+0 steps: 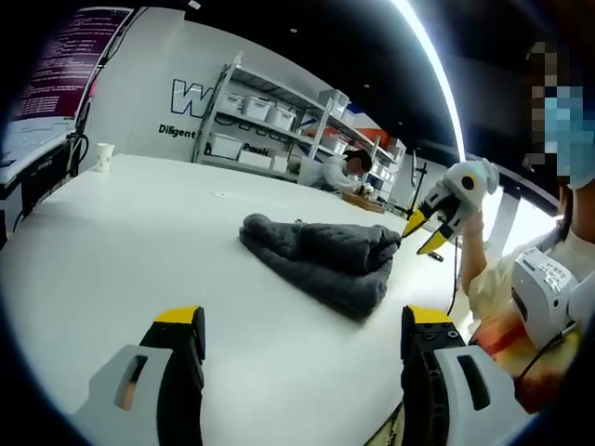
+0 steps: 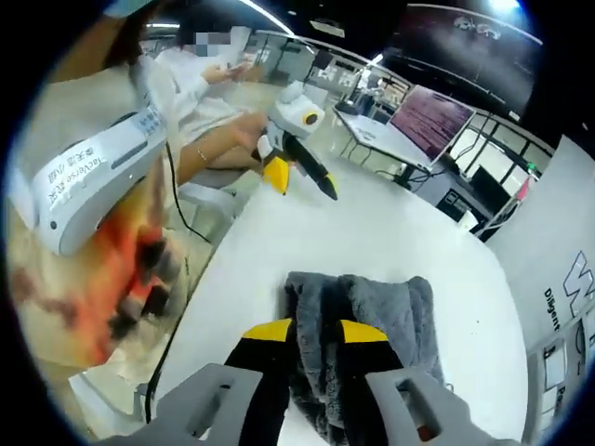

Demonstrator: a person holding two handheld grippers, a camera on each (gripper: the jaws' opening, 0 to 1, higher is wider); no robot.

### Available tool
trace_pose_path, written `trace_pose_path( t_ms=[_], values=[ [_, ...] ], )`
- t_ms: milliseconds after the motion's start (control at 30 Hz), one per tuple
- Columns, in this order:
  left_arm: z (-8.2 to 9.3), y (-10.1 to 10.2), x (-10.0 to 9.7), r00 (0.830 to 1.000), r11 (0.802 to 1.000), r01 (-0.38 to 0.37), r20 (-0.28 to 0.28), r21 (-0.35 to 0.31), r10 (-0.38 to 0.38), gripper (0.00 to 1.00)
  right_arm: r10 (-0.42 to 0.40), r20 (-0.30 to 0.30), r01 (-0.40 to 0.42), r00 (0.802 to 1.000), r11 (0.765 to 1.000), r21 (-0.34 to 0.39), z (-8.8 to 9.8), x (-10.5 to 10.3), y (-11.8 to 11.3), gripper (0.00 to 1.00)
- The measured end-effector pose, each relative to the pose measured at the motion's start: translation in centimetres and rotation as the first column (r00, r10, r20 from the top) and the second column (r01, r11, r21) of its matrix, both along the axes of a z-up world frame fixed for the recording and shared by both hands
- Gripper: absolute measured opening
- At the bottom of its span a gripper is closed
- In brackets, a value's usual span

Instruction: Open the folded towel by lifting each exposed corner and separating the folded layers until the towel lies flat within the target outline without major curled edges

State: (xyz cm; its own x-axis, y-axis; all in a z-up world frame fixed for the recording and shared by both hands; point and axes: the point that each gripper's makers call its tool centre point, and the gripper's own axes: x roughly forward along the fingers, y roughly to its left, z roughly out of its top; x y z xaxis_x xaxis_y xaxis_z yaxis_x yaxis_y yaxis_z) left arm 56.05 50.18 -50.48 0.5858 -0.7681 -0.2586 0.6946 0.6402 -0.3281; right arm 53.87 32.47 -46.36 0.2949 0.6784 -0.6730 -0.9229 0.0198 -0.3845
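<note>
Grey towel sits bunched and folded on the white worktop, roughly mid-surface, toward the person's side. No target outline that I can make out on the worktop

Left gripper: jaws spread wide, nothing between them, held back from the towel with bare worktop in between. In the right gripper view it shows at the far end, clear of the cloth

Right gripper: yellow tips close together with a narrow gap, right at the near edge of the towel. Cloth visible in the gap, but I can't tell if it's actually pinched or just hovering over it. In the left gripper view it shows at the towel's right end, tips just by the fabric

Handling, my read: thick plush terry, soft, light, no stiffness, so it'll sag and drag rather than flip as a sheet. Layers likely cling to each other. Not slippery, not fragile

Grab point: an exposed corner of the top layer only, at the edge nearest the right gripper; pinch shallow so lower layers don't come along. Left gripper probably wants the opposite end to pin or peel. Folds are lumpy, corners hard to pick out from here
</note>
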Motion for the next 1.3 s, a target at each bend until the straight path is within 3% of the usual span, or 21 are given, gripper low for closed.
trace_pose_path(
  t_ms=[300,733,867,933,1300],
  values=[
    [-0.8,-1.1,-1.8,0.995,0.993,0.093,0.016,0.076,-0.094,0.93,0.012,0.078,-0.006,0.997,0.997,-0.079,-0.8,2.6,2.0,0.14],
    [-1.4,-0.9,-2.4,0.994,0.987,0.11,0.016,0.12,-0.113,0.98,0.043,0.018,-0.041,0.999,0.994,-0.105,-3.5,4.0,4.6,0.1],
    [-1.7,-0.7,-2.5,0.994,0.988,0.107,0.011,0.115,-0.109,0.97,0.079,0.071,-0.068,0.994,0.987,-0.147,-4.6,4.7,4.4,0.0],
    [-1.7,-0.5,-2.4,0.994,0.988,0.103,0.008,0.113,-0.105,0.97,0.084,0.065,-0.074,0.994,0.986,-0.149,-4.8,4.6,4.4,0.0],
    [-1.9,-0.6,-2.2,0.994,0.988,0.107,0.006,0.113,-0.108,0.97,0.029,0.046,-0.025,0.998,0.996,-0.083,-3.4,4.9,4.0,0.0]
  ],
)
